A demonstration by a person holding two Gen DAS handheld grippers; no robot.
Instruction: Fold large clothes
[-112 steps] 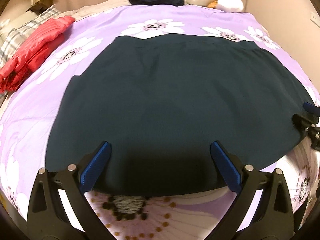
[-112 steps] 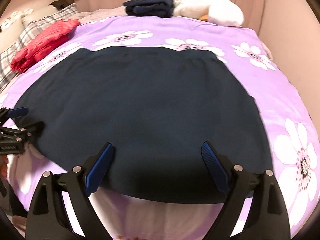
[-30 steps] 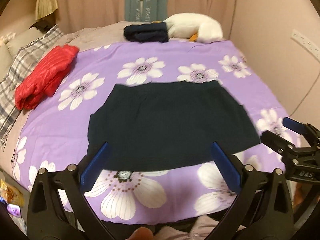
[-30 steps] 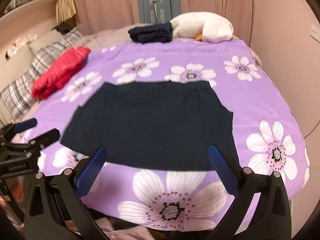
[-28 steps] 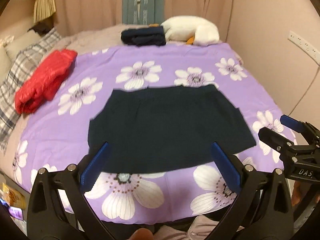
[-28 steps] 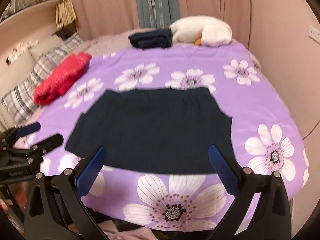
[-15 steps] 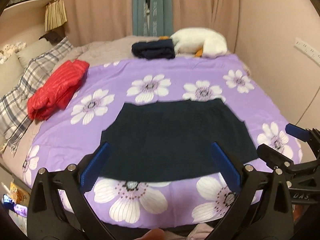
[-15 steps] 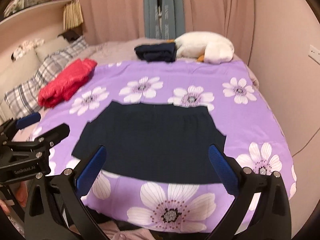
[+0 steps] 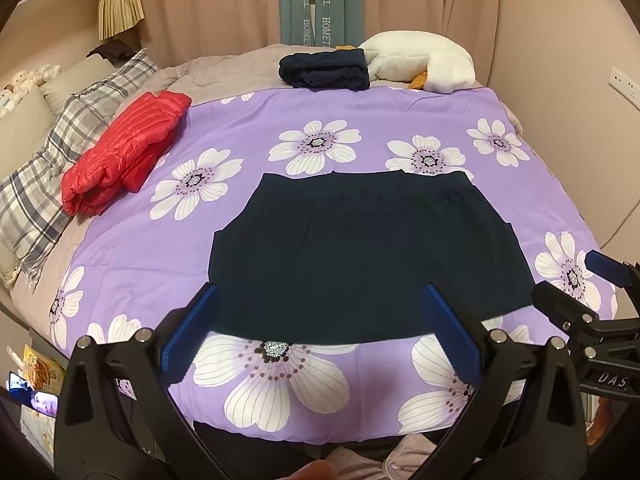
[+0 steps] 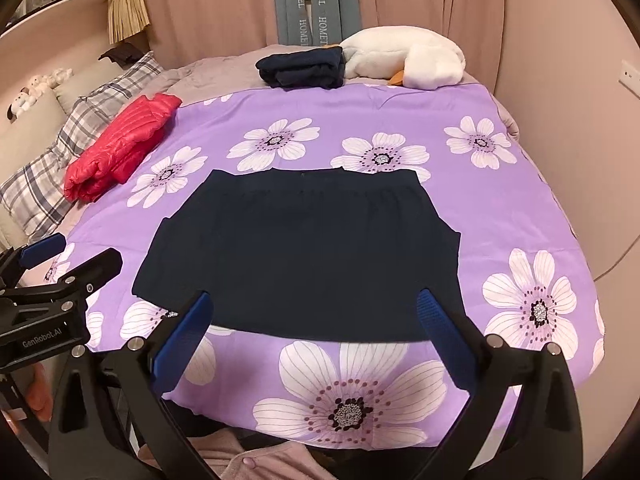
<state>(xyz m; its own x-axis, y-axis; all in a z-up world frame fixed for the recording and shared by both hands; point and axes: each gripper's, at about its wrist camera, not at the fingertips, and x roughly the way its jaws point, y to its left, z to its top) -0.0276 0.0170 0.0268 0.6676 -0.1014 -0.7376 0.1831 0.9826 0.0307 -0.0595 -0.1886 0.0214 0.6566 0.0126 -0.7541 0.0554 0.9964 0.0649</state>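
Tools both backed off: left tool and right tool, down at the hem of the dark skirt seconds ago, now hover spread and empty off the bed's near edge. Skirt lies flat, unfolded, mid-bedspread. Reads as smoothing done, first fold pending. Tools level, side by side, aimed forward.

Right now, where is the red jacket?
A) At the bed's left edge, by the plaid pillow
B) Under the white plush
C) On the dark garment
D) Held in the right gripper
A: the red jacket lies folded beside the plaid pillow, apart from the dark garment.
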